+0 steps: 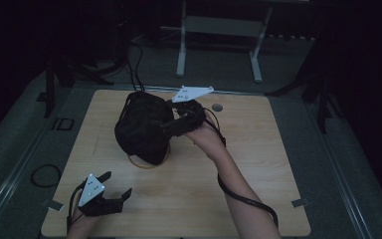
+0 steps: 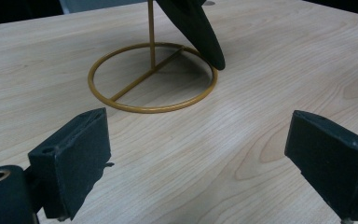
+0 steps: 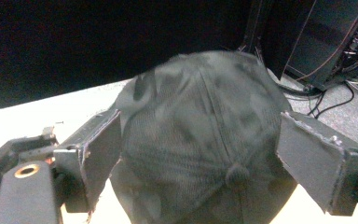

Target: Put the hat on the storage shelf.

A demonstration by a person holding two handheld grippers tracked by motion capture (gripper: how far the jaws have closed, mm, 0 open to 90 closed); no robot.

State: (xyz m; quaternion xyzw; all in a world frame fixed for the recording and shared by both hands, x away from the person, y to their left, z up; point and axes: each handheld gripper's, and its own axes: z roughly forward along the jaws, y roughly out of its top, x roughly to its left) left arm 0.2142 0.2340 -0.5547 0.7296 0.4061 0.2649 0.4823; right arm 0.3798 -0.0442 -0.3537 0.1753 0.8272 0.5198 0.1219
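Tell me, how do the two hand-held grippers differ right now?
The right gripper reaches up to the black cap on the gold wire stand, its jaws wide on either side of the crown; the left gripper sits low near the table edge, nothing between its jaws. The right points toward the cap, the left across bare wood. Both are black, open, and carry a grey three-cornered plate.

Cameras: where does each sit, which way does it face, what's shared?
High view: above the person's side, looking forward and down on the table; both forearms, left claw, right claw at the black cap.
Left gripper view: on the left claw, low over the table, facing the gold wire stand; its two jaws stand apart with nothing between.
Right gripper view: on the right claw, facing the cap, which sits between its open jaws.
Shared: the cap and table show in all three.
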